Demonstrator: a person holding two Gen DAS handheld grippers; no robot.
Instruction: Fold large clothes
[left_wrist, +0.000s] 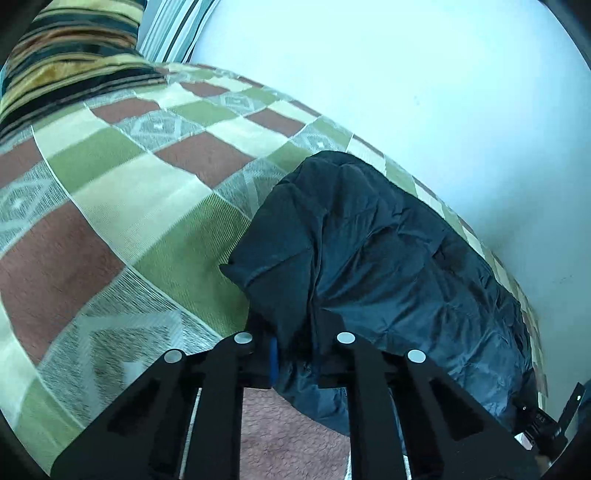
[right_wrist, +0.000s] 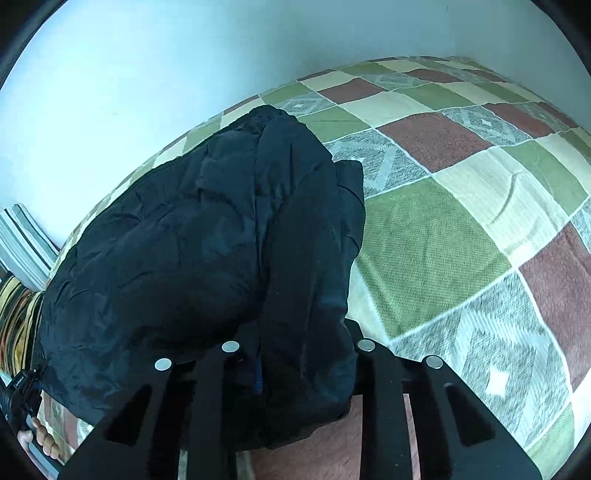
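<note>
On the checked blanket (left_wrist: 122, 206), close to the white wall (left_wrist: 406, 92), lies one dark puffy jacket (left_wrist: 369, 251). It looks soft, light and a bit slippery, so it may slide and puff back up. The near edge is a good place to hold. Two grippers are there. The left gripper (left_wrist: 295, 354) pinches that near edge, and the right gripper (right_wrist: 295, 365) pinches it too. One striped pillow (left_wrist: 74, 48) sits far from the jacket.

Left tongs (left_wrist: 295, 354): low, pointed forward, jaws set apart with dark cloth bunched between them (grip itself hidden). Right tongs (right_wrist: 297, 363): same pose, cloth draped over the gap. Bare fingers (right_wrist: 44, 439) on the other handle show at right view's lower-left edge.
</note>
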